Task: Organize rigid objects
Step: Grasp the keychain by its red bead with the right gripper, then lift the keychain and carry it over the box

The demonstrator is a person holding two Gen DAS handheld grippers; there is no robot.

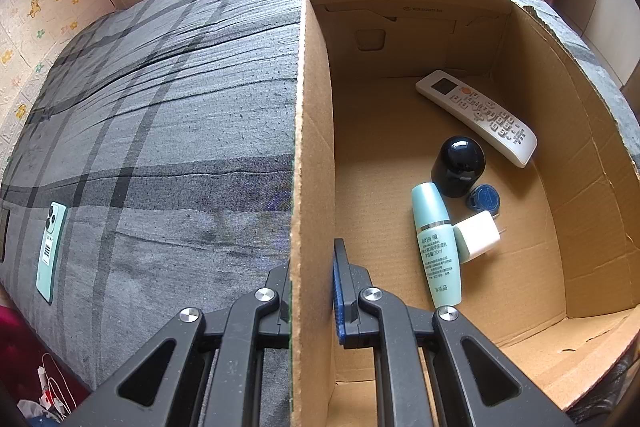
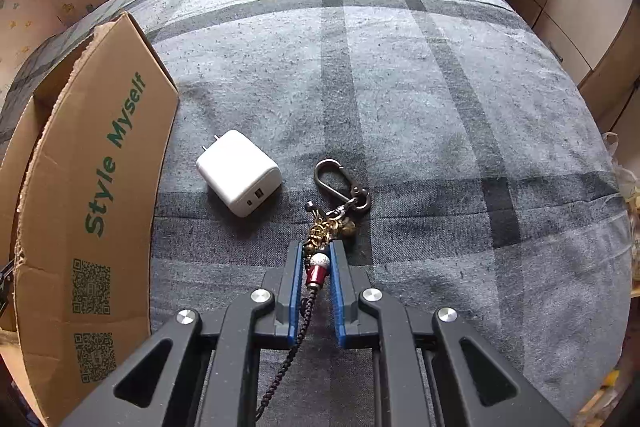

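My left gripper [image 1: 312,267] is shut on the left wall of a cardboard box [image 1: 312,147], one finger outside it, one inside. In the box lie a white remote [image 1: 476,115], a black round-topped jar [image 1: 458,165], a small blue cap [image 1: 484,198], a teal bottle [image 1: 436,247] and a small white charger [image 1: 478,237]. My right gripper [image 2: 316,263] is shut on a keychain [image 2: 320,267] at its red and white bead, just above the bed. Its carabiner [image 2: 336,179] hangs ahead of the fingers and a braided cord trails back. A larger white charger [image 2: 240,173] lies left of it.
The grey plaid bed cover [image 2: 420,107] spreads all around. The box's outer wall [image 2: 92,187], printed "Style Myself", stands at the left in the right wrist view. A teal phone [image 1: 50,251] lies near the bed's left edge. Patterned walls and a red curtain stand behind.
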